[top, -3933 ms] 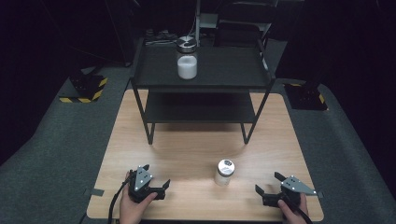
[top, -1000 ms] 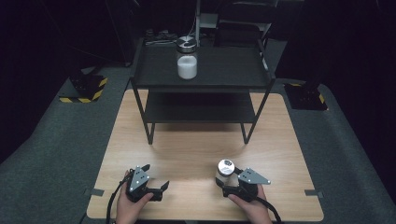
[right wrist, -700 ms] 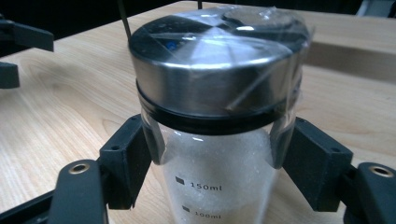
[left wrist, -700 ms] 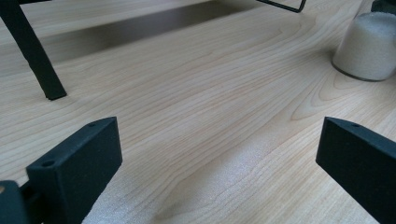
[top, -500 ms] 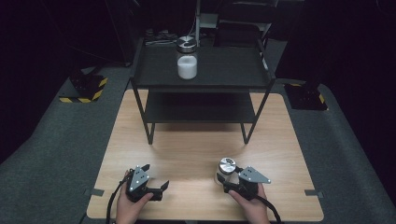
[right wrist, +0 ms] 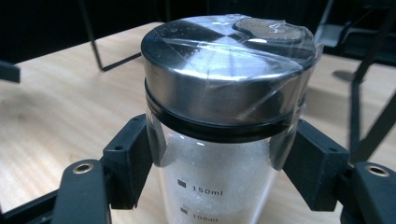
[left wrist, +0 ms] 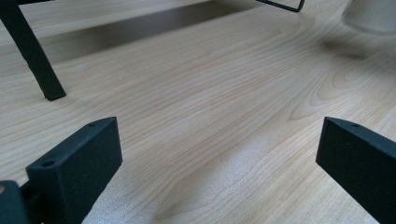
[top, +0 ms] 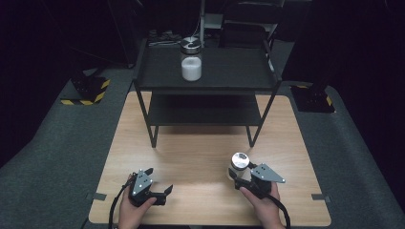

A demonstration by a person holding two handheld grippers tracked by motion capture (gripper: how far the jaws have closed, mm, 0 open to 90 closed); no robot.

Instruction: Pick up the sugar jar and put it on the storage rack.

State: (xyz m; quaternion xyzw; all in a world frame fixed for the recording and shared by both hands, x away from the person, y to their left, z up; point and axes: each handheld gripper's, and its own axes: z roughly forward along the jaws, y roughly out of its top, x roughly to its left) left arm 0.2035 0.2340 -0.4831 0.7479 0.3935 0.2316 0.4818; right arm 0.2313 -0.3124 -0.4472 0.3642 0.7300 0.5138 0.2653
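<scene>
Clearly, the right hand-held gripper (right wrist: 219,158) pinches a clear jar (right wrist: 219,186) with steel lid (right wrist: 224,70), white grains inside.

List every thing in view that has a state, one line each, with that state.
Right gripper: shut on the near jar, jaws just closed.
Near jar: upright, steel lid on, taped over, white contents.
Left gripper: open, nothing between the jaws.
Shelf jar: upright on the rack's top shelf, lid on.
</scene>
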